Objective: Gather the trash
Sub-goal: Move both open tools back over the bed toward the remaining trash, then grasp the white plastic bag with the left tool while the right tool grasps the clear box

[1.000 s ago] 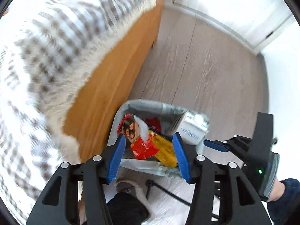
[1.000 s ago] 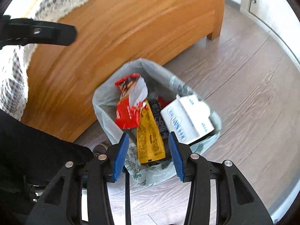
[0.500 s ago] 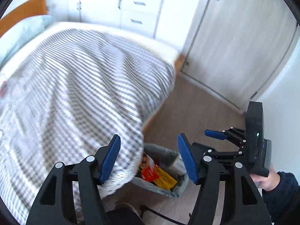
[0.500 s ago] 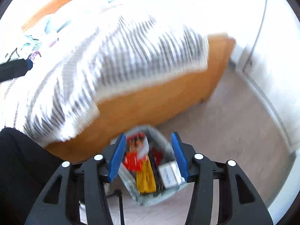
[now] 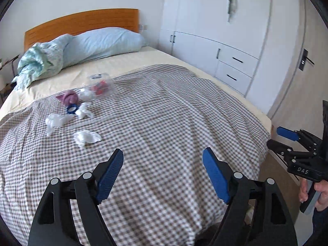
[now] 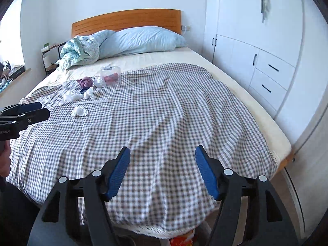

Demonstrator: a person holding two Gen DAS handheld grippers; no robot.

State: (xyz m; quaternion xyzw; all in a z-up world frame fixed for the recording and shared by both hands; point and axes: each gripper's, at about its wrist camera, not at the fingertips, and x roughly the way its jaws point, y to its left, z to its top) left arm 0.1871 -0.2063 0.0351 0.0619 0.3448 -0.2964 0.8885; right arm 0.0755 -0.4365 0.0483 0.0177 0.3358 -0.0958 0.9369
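Note:
Trash lies on the checked blanket (image 5: 164, 123) at the far left of the bed: several crumpled white tissues (image 5: 87, 137) (image 6: 79, 111), a purple wad (image 5: 69, 98) (image 6: 85, 82), a blue ring (image 5: 72, 109) and a clear plastic box with red contents (image 5: 100, 86) (image 6: 110, 75). My left gripper (image 5: 163, 176) is open and empty above the near blanket. My right gripper (image 6: 162, 173) is open and empty too; it also shows at the right edge of the left wrist view (image 5: 287, 137). A bit of the trash bin's red wrapper (image 6: 181, 240) peeks below the bed's foot.
Light blue pillows (image 6: 141, 40) and a crumpled quilt (image 6: 80, 51) lie by the wooden headboard (image 6: 127, 19). White wardrobes with drawers (image 6: 266, 71) line the right side. A windowsill with clutter (image 6: 8, 75) is at the left.
Both grippers have swung up from the trash bin on the floor to face the bed top. The bin has dropped almost out of view. Both stay open and empty.

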